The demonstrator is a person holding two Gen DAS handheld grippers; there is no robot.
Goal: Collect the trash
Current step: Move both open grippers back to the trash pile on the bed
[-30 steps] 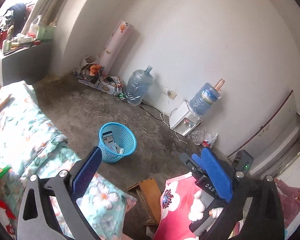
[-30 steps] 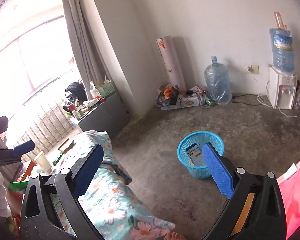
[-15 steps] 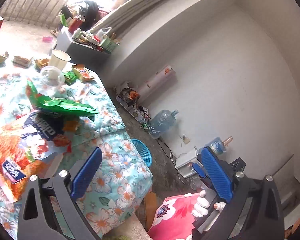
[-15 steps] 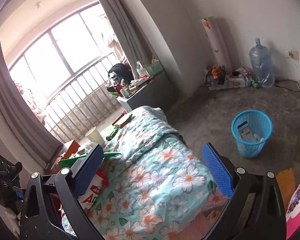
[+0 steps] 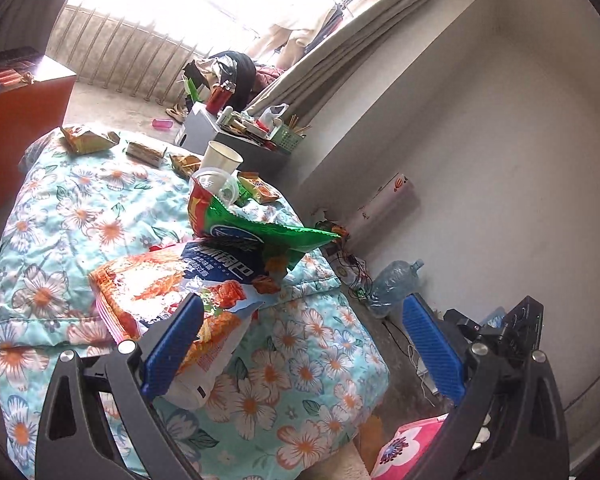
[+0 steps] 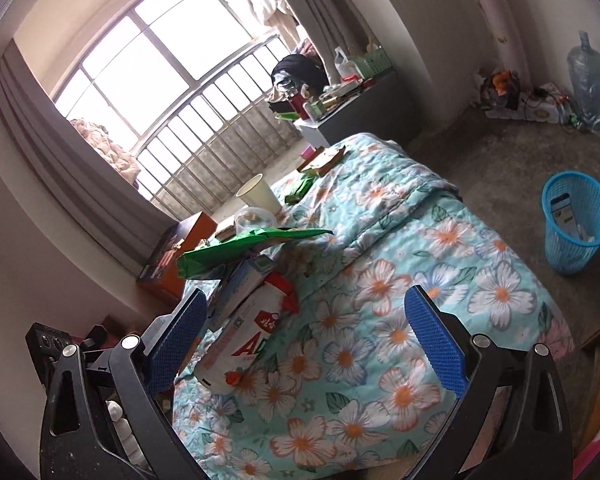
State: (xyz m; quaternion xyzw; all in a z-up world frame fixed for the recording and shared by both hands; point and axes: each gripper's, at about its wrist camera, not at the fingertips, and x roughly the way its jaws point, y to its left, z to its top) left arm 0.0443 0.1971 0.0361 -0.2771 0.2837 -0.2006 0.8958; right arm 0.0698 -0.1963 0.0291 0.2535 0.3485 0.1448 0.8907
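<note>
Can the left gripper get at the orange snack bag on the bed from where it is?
Probably yes. The left gripper is open, and the orange snack bag lies on top of the floral quilt right beside its left finger. Only the green bag overlaps the far end; the near edge looks free.

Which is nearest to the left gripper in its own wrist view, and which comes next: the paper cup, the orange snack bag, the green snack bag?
From the left gripper:
1. orange snack bag, beside the left finger.
2. green snack bag, propped up mid-bed.
3. paper cup, at the bed's far end.
</note>
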